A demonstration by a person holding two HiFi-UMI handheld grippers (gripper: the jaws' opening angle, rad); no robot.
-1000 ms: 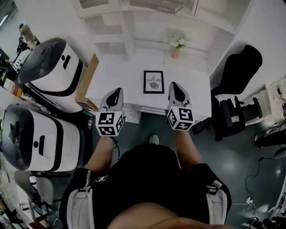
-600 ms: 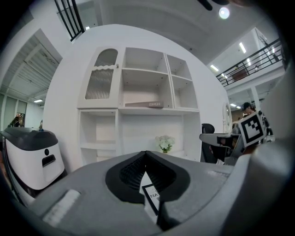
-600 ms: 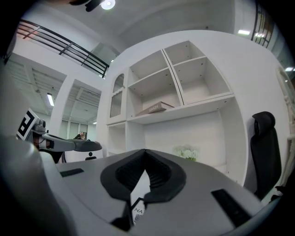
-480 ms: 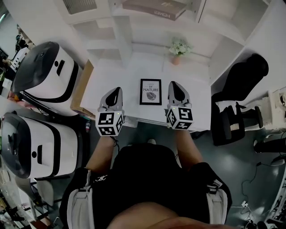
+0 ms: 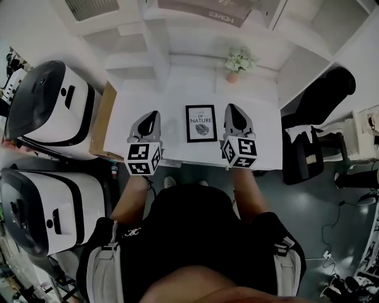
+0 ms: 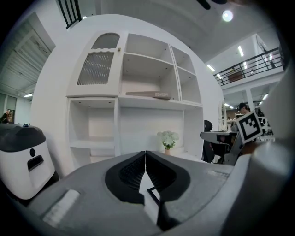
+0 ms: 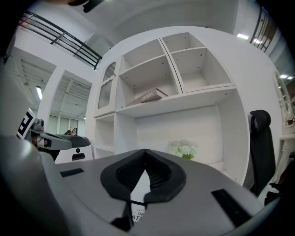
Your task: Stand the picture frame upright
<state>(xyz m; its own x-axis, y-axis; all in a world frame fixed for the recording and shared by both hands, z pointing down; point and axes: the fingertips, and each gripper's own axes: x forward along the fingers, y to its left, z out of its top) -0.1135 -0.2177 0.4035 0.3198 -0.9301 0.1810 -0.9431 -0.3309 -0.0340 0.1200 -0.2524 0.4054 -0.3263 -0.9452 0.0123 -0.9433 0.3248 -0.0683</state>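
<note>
A black picture frame (image 5: 201, 123) with a white print lies flat on the white desk (image 5: 260, 127), face up. My left gripper (image 5: 153, 114) hovers just left of it and my right gripper (image 5: 230, 108) just right of it, one on each side. Both are shut with nothing between the jaws, and neither touches the frame. In the left gripper view the closed left gripper (image 6: 145, 156) points at the shelf wall, and a corner of the frame (image 6: 154, 197) shows below the tips. The right gripper (image 7: 145, 161) is likewise closed, with the frame's print (image 7: 136, 215) under it.
A small pot of white flowers (image 5: 238, 61) stands at the back of the desk under the white shelf unit (image 5: 160, 53). A book (image 5: 204, 10) lies on a shelf. A brown board (image 5: 100, 121) edges the desk's left side. White machines (image 5: 53, 109) stand left, a black chair (image 5: 317, 100) right.
The person has stepped closer to the desk. Both grippers have moved forward over its front part and now flank the frame. The jaws stayed shut.
</note>
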